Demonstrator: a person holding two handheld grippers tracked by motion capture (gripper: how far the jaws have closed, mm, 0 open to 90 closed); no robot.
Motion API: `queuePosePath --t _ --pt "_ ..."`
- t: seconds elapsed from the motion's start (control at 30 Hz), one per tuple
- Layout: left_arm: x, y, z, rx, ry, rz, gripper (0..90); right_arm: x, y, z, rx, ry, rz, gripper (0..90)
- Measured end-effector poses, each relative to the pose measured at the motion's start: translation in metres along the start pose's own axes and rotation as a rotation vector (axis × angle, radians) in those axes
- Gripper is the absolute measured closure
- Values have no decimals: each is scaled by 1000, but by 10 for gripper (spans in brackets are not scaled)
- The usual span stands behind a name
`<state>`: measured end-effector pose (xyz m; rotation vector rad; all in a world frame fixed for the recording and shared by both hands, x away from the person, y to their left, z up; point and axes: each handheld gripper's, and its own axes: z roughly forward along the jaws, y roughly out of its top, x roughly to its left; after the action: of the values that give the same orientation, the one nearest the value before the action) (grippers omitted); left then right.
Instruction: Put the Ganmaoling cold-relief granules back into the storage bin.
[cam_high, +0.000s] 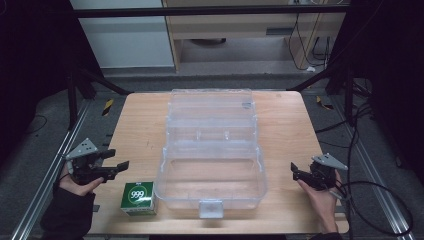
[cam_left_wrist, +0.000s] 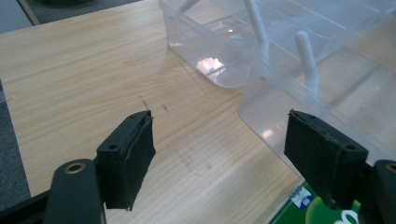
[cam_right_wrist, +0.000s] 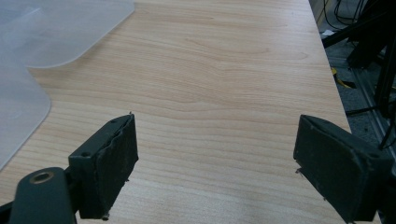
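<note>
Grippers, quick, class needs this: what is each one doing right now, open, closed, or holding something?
Left gripper: open, holding nothing, beside the green box.
Right gripper: open, holding nothing, over bare table.

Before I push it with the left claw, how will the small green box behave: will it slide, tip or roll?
The small green box has flat faces, so it probably slides on the wooden table rather than rolls. It looks like light cardboard, so a hard squeeze may dent it. A high push could tip it.
</note>
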<state>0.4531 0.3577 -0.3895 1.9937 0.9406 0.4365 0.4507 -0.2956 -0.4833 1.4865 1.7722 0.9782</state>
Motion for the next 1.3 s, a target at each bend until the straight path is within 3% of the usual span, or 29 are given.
queuePosePath --t 0.3,0.57,0.67,1.3 --pt "-5 7 -10 76 -80 105 195 -1 -1 -1 -13 15 -13 135" --pt "-11 5 -10 137 -151 171 178 0 -2 0 -31 27 -32 130" --pt "-16 6 -9 175 -188 217 170 0 -3 0 -32 29 -37 130" --pt "-36 13 -1 317 -270 387 105 0 -4 1 -18 48 -49 109"
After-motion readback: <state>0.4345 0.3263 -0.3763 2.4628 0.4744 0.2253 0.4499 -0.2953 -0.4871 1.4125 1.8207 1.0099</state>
